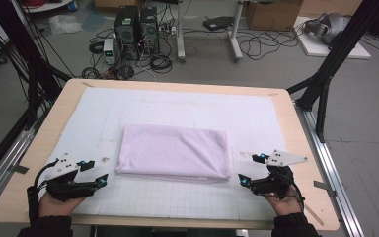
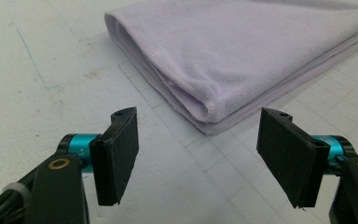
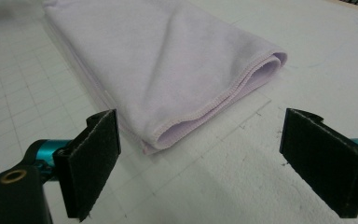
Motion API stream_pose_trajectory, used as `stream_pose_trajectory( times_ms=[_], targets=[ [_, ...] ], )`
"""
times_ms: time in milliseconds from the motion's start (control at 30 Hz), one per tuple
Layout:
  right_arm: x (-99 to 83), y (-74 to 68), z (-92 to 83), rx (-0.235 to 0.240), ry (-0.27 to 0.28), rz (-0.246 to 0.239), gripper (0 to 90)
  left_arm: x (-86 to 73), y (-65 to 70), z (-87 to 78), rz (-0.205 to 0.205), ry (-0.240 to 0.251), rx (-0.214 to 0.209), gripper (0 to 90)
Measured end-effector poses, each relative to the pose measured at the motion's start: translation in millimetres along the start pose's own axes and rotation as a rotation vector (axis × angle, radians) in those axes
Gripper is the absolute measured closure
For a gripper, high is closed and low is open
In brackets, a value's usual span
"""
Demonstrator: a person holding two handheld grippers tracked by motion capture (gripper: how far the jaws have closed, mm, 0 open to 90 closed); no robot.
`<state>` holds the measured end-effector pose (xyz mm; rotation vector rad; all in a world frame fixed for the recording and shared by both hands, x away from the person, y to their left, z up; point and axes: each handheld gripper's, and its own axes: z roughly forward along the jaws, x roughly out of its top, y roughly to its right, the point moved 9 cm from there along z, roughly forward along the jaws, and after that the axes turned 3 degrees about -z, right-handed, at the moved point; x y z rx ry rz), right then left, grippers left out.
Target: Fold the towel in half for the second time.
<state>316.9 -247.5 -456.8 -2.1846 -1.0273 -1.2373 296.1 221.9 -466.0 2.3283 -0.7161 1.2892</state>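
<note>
The folded lilac towel [image 1: 173, 153] lies flat on the white gridded mat [image 1: 177, 197], between the two grippers and a little ahead of both. The left gripper [image 1: 93, 173] sits just off the towel's near left corner with its jaws standing apart and nothing between them; in the left gripper view that corner [image 2: 205, 109] lies just beyond the pads [image 2: 119, 156]. The right gripper [image 1: 249, 170] is likewise spread wide and empty, with the towel's near right corner [image 3: 163, 137] just ahead of its jaws and towards its left pad [image 3: 91, 161]. The towel looks light, soft and limp, a plush cloth in several layers, so it will likely sag and unfold if lifted from one ply. The best hold seems to be at each near corner, pinching the whole stack of hemmed edges [image 3: 223, 95] together, since a single layer would peel away
</note>
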Motion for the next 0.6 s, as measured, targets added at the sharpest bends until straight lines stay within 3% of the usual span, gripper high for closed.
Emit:
stream_pose_trajectory(
  times_ms=[267,600],
  targets=[
    [-4.5,-1.7,-7.5,-0.006,0.005,0.002,11.5,-3.0,1.0,-5.2,0.007,-0.002,0.012,29.8],
    [-7.3,-2.7,-3.7,0.008,-0.002,-0.005,11.5,-2.2,-1.0,-3.4,0.019,0.001,0.024,29.9]
  ],
)
